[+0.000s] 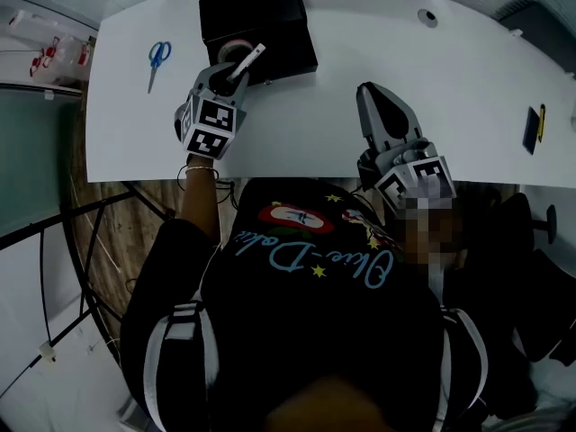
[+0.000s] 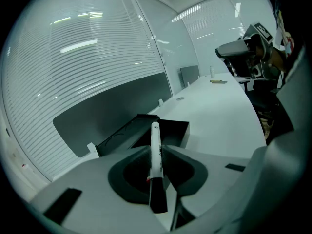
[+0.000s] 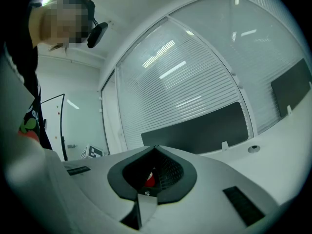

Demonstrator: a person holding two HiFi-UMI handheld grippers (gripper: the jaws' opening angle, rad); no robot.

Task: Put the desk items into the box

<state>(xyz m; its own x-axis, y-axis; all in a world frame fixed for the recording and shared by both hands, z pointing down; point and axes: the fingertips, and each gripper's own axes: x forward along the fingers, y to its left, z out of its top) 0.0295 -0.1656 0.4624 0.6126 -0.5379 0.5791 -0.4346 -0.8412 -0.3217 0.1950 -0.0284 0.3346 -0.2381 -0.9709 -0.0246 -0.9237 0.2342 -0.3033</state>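
At the box's (image 1: 270, 12) near edge, the left gripper (image 1: 236, 68) pinches a marker (image 1: 249, 62) between its fingers. The right gripper (image 1: 367, 93), fingers pressed together and empty, hangs over the desk (image 1: 378, 52).

Two hand-held grippers: left (image 1: 236, 72), right (image 1: 366, 90); one marker (image 1: 253, 57); one box (image 1: 261, 12); one scissors (image 1: 158, 58).
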